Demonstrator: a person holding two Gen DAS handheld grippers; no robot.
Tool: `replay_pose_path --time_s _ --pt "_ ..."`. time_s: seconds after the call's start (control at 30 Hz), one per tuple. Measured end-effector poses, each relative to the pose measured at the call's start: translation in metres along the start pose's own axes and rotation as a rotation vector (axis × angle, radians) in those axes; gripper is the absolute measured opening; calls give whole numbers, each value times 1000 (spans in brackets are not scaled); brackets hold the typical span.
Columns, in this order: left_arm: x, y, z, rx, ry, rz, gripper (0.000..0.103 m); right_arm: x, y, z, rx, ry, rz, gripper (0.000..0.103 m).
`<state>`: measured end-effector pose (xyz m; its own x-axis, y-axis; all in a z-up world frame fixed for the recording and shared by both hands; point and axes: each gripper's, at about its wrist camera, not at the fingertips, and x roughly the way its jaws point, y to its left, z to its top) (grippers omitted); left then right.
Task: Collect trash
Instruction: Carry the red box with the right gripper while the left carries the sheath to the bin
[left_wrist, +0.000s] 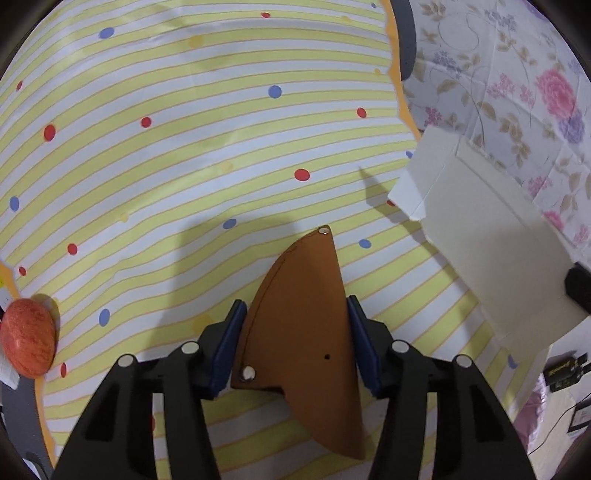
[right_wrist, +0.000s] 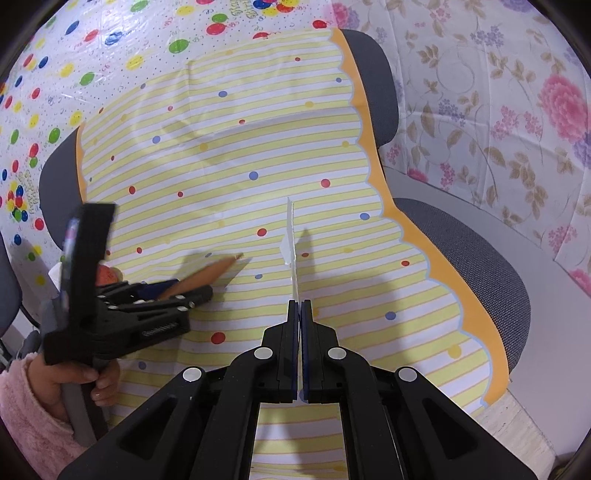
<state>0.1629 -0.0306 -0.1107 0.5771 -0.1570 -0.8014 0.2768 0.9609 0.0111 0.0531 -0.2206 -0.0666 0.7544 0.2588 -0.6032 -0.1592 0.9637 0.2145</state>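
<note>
Left wrist view: left claw (left_wrist: 295, 343) points forward over the striped, dotted cloth (left_wrist: 166, 155), blue pads closed on a brown leather piece (left_wrist: 299, 325) with metal snaps. White cardboard (left_wrist: 491, 236) hangs at right; an orange-red ball (left_wrist: 27, 338) lies at the left edge.

Right wrist view: right claw (right_wrist: 299, 314) clamped edge-on upon the white cardboard (right_wrist: 291, 240), held upright above the cloth. The person's hand (right_wrist: 74, 376), pink sleeve, grips the left claw (right_wrist: 173, 291) low at left.

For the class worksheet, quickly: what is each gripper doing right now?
Left gripper: shut on the brown leather piece.
Right gripper: shut on the white card, seen edge-on.
</note>
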Motion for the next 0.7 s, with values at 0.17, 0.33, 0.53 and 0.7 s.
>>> replay_pose_path --time_s 0.17,0.33,0.53,0.7 --pt "-30 -9 3 -30 -98 -67 52 -10 -4 0 15 -22 -22 2" --pt "-53 -39 10 8 -161 -94 52 -33 -9 -3 20 -60 -54 2" --pt "-74 -74 -5 60 -225 -118 52 -64 -19 -20 25 -82 -118 2" --pt "-88 -98 -32 97 -251 -171 52 -90 -33 -41 46 -80 -184 2"
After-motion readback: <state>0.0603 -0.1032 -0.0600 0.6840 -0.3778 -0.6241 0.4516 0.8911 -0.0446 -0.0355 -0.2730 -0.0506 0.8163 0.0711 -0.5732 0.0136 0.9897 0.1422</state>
